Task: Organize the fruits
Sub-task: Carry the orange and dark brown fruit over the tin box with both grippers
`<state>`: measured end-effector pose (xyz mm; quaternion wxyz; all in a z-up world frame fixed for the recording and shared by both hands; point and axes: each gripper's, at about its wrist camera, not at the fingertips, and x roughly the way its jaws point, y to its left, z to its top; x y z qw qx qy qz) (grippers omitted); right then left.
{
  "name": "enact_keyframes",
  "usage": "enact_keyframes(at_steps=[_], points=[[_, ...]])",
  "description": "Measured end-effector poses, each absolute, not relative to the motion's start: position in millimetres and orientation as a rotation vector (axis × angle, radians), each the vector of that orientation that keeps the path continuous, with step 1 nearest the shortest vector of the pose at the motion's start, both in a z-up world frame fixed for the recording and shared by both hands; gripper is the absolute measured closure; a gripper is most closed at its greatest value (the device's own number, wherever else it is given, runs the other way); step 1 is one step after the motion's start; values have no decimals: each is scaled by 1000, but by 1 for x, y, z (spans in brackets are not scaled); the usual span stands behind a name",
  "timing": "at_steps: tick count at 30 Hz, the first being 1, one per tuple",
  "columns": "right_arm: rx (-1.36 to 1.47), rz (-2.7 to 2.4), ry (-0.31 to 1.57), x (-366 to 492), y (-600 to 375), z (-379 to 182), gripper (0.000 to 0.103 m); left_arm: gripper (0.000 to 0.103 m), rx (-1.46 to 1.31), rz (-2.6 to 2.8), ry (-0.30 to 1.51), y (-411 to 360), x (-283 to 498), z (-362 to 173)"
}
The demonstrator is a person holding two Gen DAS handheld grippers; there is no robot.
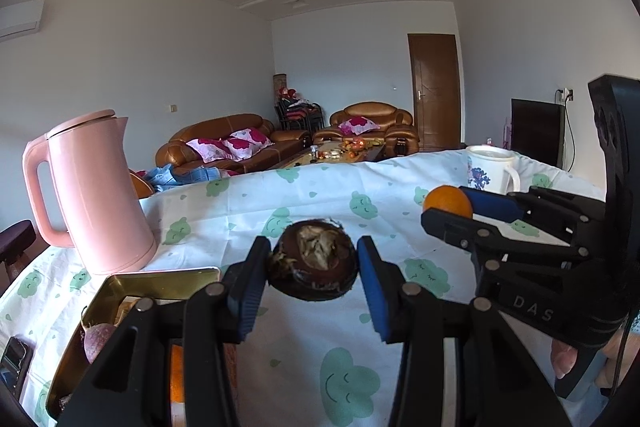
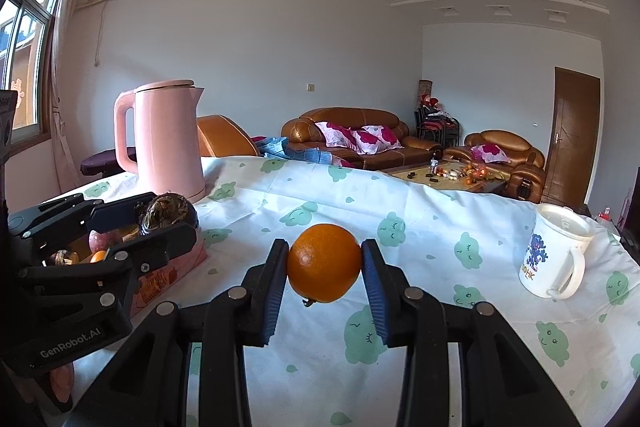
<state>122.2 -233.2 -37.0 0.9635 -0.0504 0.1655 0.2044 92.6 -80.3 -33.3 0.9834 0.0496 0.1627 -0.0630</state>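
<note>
Our left gripper (image 1: 312, 267) fingers clamp a dark mangosteen (image 1: 313, 265); the right gripper (image 2: 324, 265) fingers clamp an orange (image 2: 324, 263). A pink kettle (image 2: 166, 139) stands behind the gold tin (image 1: 160, 283), and a mug (image 2: 554, 251) sits at right on the surface (image 2: 400, 211).

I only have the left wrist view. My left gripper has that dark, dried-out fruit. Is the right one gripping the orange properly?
Observer: Yes. The right gripper pinches the orange by its sides, lifted off the tablecloth.
Operator: What's in the tin beside me?
Observer: The tin holds a purple fruit and a small orange piece.
Operator: And the mug?
Observer: The white mug stands upright, with a blue print, to the right of the orange.
</note>
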Motion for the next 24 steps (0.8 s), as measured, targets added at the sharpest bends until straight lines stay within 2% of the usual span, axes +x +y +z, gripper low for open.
enact_keyframes(at_steps=[24], points=[[-126, 537, 326, 101, -185, -25, 64, 57, 54, -56, 333, -30, 68, -29]])
